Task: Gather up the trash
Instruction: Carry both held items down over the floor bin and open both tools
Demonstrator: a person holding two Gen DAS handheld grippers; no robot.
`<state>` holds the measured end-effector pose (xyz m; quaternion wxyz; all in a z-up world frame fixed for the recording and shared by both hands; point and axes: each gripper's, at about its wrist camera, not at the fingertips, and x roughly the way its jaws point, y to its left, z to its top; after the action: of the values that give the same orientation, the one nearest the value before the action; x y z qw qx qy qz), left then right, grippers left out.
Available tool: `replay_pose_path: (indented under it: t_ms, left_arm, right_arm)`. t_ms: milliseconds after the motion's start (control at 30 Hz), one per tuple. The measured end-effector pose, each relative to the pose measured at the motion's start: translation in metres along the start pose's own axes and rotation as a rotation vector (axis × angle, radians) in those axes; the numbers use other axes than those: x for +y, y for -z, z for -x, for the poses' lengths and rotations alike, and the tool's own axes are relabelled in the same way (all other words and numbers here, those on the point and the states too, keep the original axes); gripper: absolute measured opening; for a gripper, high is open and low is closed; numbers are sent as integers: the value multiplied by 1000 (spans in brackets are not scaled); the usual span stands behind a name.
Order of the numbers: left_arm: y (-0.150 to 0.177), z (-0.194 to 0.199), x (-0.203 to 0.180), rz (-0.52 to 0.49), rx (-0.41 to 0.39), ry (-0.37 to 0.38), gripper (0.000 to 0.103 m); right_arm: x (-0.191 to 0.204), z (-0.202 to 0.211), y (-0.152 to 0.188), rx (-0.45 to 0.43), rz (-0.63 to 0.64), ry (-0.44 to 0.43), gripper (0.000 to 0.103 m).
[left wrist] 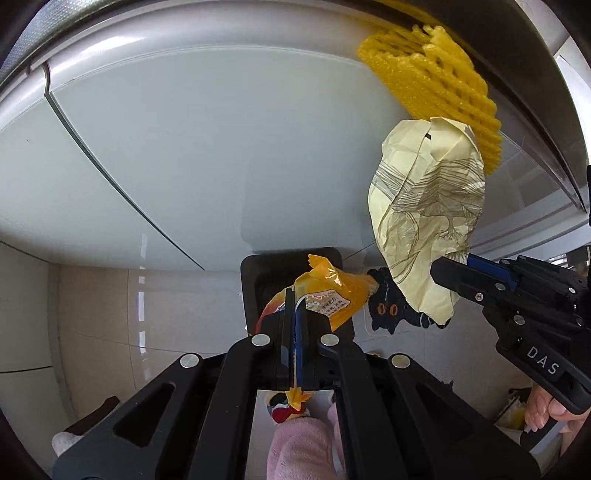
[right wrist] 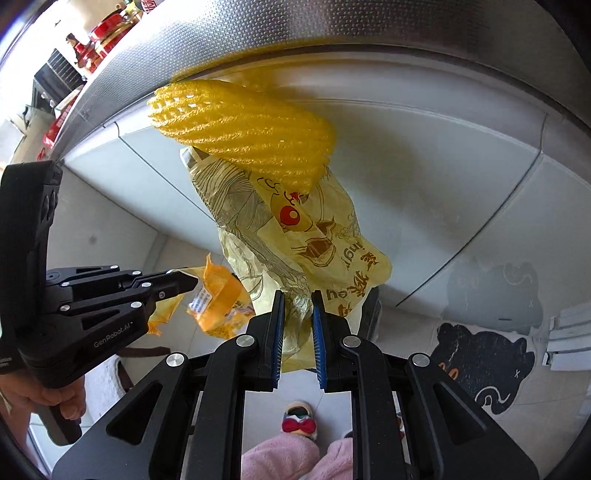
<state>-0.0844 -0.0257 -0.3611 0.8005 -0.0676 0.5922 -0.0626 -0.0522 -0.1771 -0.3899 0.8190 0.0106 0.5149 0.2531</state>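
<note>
My left gripper (left wrist: 295, 295) is shut on a crumpled orange snack wrapper (left wrist: 332, 291), which hangs over a black bin (left wrist: 255, 280) on the floor. My right gripper (right wrist: 297, 299) is shut on the lower end of a pale yellow printed paper bag (right wrist: 303, 236). A yellow foam fruit net (right wrist: 243, 129) sits against the bag's far end; what holds it there is hidden. The left wrist view shows the right gripper (left wrist: 443, 269) with the bag (left wrist: 424, 206) and net (left wrist: 436, 81) to the right of the bin. In the right wrist view, the left gripper (right wrist: 192, 282) holds the wrapper (right wrist: 221, 299) beside the bag.
White cabinet doors (left wrist: 184, 147) under a steel counter edge (right wrist: 332, 33) fill the background. A black cat-shaped mat (right wrist: 480, 369) lies on the tiled floor right of the bin. The person's pink trouser legs and slippers (right wrist: 299, 421) stand just below the grippers.
</note>
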Motion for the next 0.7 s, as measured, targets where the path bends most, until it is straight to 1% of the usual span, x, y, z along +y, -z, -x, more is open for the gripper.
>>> replay_pose_path:
  t_ms: [233, 500, 700]
  left_arm:
    - [-5, -21, 9, 14, 41, 21, 0]
    - [5, -61, 13, 8, 111, 32, 0]
    - [10, -87, 12, 29, 134, 37, 0]
  right_arm:
    - [-3, -20, -5, 44, 4, 16, 16]
    - [-7, -54, 10, 103, -23, 11, 16]
    - [-22, -86, 22, 130, -67, -16, 16]
